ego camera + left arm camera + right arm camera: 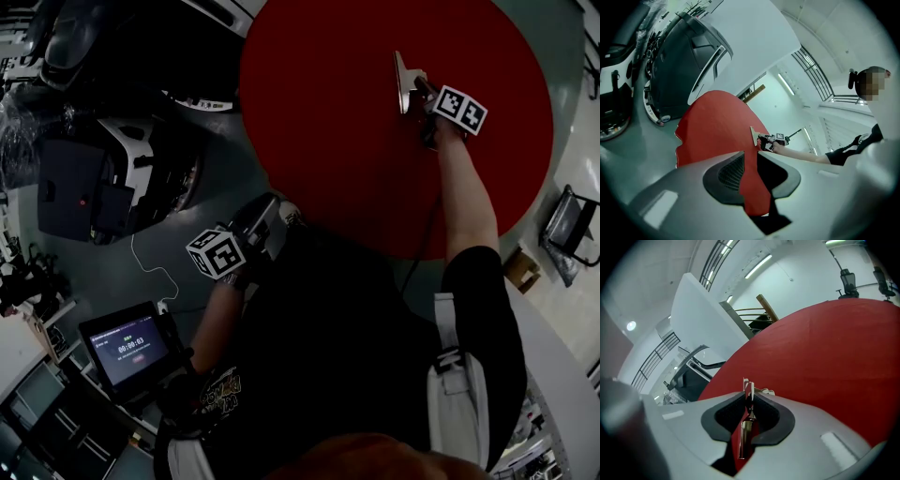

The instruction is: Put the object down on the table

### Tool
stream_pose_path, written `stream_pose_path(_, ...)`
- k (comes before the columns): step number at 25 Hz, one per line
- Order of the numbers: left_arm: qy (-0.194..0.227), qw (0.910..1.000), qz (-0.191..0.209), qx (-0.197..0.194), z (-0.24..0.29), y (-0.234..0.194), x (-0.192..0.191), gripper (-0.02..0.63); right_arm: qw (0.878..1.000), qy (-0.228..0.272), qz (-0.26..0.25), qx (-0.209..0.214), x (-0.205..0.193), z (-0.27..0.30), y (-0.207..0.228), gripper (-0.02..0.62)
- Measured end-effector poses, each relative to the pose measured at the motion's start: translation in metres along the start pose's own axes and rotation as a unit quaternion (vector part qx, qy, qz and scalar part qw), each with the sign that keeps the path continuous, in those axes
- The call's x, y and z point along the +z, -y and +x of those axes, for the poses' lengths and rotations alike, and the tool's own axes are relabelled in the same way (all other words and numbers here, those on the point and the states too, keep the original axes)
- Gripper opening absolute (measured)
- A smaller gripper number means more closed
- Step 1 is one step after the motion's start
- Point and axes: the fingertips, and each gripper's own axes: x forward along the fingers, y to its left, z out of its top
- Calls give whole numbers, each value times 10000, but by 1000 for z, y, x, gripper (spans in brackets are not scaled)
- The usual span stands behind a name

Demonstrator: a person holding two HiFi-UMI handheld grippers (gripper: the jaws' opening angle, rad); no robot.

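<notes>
A thin flat metal scraper (403,82) with a pale blade stands on edge over the round red table (347,159), far right of middle. My right gripper (419,89) is shut on its handle. In the right gripper view the scraper (748,394) shows edge-on between the pads, with the red table (834,357) beyond. The left gripper view shows the scraper (753,137) from afar at the end of the outstretched arm. My left gripper (262,217) hangs close to the body at the table's near edge, open and empty, with the red table (717,126) visible through its gap (751,173).
A small monitor (127,349) on a stand glows at the lower left, and a white cable (150,267) trails over the grey floor. Dark machines (103,178) crowd the left side. A black chair (572,225) and a cardboard box (522,270) sit right of the table.
</notes>
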Motion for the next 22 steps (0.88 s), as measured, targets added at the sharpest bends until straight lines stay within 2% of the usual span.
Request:
stream_pose_path(3, -73, 10000, 56, 18, 6, -3, 5, 86, 9992, 45, 288, 277, -2, 3, -5, 33)
stream_pose_path(7, -212, 9996, 50, -161, 25, 4, 7, 86, 9988, 110, 301, 381, -3, -9, -17, 23)
stream_pose_path(9, -246, 9989, -90, -400, 38, 11, 11, 87, 9972, 231, 362, 620, -3, -26, -36, 23)
stream_pose_path(12, -250, 9950, -258, -929, 68, 26, 25, 95, 9887, 476, 510, 1323, -2, -69, -90, 23)
stream_pose_path(15, -211, 9861, -453, -1587, 100, 55, 39, 106, 9725, 593, 829, 2096, -17, -126, -161, 23)
stream_pose_path(17, -235, 9765, -506, -2081, 112, 79, 51, 118, 9640, 671, 925, 2399, -32, -160, -205, 23)
stream_pose_path(19, -290, 9661, -304, -2548, 118, 107, 60, 130, 9617, 750, 697, 2541, -47, -187, -240, 23)
stream_pose_path(22, -399, 9541, -34, -2968, 118, 142, 63, 150, 9615, 788, 461, 2593, -72, -216, -272, 22)
